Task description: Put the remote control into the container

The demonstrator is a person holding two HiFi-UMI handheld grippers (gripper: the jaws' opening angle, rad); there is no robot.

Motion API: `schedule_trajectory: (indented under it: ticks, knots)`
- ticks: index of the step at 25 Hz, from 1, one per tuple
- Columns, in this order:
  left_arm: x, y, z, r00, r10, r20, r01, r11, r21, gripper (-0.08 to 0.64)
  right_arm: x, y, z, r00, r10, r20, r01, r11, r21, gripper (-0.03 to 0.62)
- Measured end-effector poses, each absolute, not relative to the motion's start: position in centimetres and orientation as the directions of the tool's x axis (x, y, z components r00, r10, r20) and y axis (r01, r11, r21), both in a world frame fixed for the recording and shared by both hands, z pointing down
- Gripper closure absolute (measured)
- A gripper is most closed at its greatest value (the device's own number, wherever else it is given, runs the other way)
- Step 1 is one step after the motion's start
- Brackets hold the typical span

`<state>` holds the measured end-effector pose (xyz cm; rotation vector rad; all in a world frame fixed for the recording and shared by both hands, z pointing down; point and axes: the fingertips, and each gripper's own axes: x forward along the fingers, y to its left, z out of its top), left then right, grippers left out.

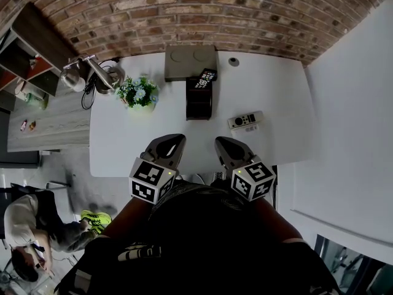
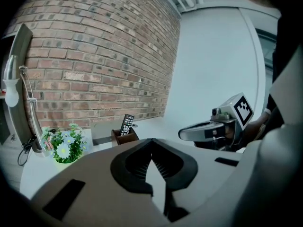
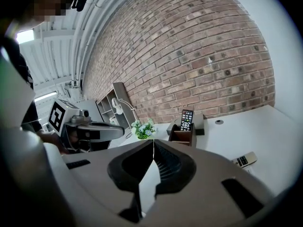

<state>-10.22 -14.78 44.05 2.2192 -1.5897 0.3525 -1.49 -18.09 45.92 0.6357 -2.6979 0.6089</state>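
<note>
A: Holding anything in the tongs?
B: No. The left tongs and right tongs, low in the frame's centre, are both pressed shut and empty.
A: And the task?
B: Partly done, I judge. A black remote stands in the dark container, upper centre; a pale remote lies on the table, right of centre, well apart from it.
</note>
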Motion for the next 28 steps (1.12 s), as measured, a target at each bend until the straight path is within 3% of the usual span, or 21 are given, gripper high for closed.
schedule_trajectory:
  ticks: [9, 16, 20, 24, 28]
  knots:
    - [-8.8, -15.6, 46.8, 0.319, -0.797, 0.512, -0.948, -0.268, 0.174, 0.555, 0.6, -19.3, 48.0, -0.834, -0.339, 0.436, -0.502, 0.793, -0.346, 0.583]
    - [-7.2, -15.9, 49.6, 0.361, -0.722, 0.590, -0.932, -0.259, 0.253, 0.554, 3.8, -21.3, 52.4, -0.757, -0.294, 0.584, -0.489, 0.848, -0.207, 0.583]
    - [-6.9, -15.8, 51.2, 0.350, -0.703, 0.619, -0.935, -0.217, 0.282, 0.555, 5.4, -21.5, 57.1, -0.653, -0.188, 0.734, -0.332, 0.942, -0.054, 0.581]
    - [-6.8, -16.1, 52.1, 0.319, -0.705, 0.634, -0.944, -0.176, 0.279, 0.555, 8.3, -24.2, 62.6, -0.454, -0.238, 0.859, -0.062, 0.970, 0.236, 0.580]
    - [-6.6, -16.3, 52.6, 0.292, -0.709, 0.642, -0.950, -0.138, 0.279, 0.554, 9.9, -25.9, 65.3, -0.376, -0.231, 0.897, 0.101, 0.952, 0.288, 0.527]
